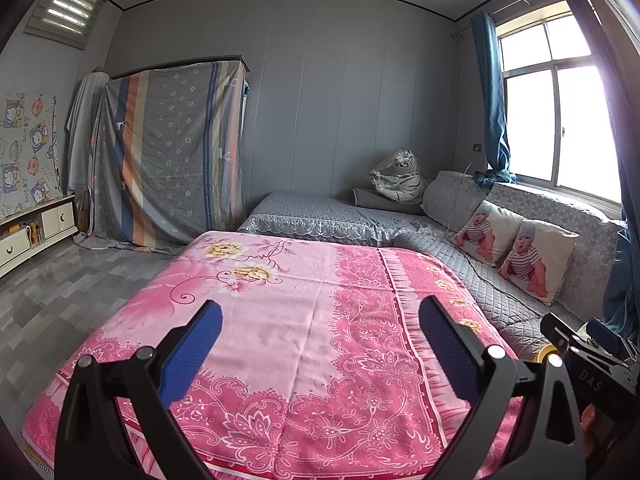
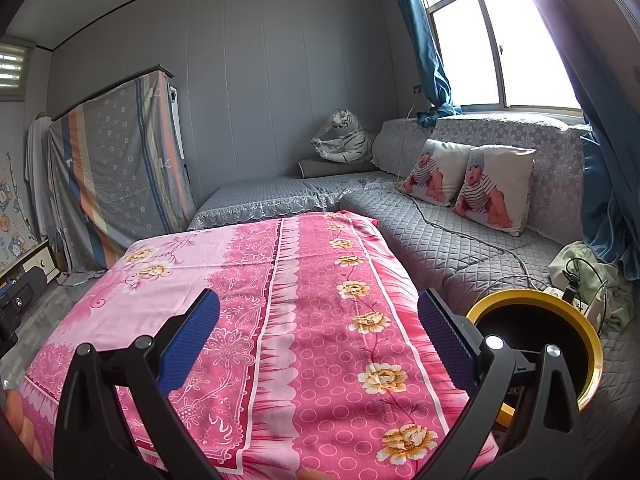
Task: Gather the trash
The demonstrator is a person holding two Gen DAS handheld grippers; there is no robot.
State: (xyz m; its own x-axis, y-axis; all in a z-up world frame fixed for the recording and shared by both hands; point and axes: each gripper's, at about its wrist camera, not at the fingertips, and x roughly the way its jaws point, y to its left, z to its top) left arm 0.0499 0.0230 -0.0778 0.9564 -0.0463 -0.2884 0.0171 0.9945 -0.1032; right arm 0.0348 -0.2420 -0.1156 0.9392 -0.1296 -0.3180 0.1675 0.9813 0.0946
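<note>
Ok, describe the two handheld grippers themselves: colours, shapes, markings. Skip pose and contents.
Both look alike. The left gripper has a black plastic frame of angled struts with round silver bolt heads, and two fingers faced with blue ribbed pads. The right gripper matches: black frame, silver bolts, blue textured pads. In the left wrist view, the right gripper's black body shows the letters "DAS". No cables or sleeves are visible.

L gripper (image 1: 320, 344) blk frame | blue ribbed fingers (image 1: 192, 356) | silver screws | R gripper (image 2: 320, 344) same
</note>
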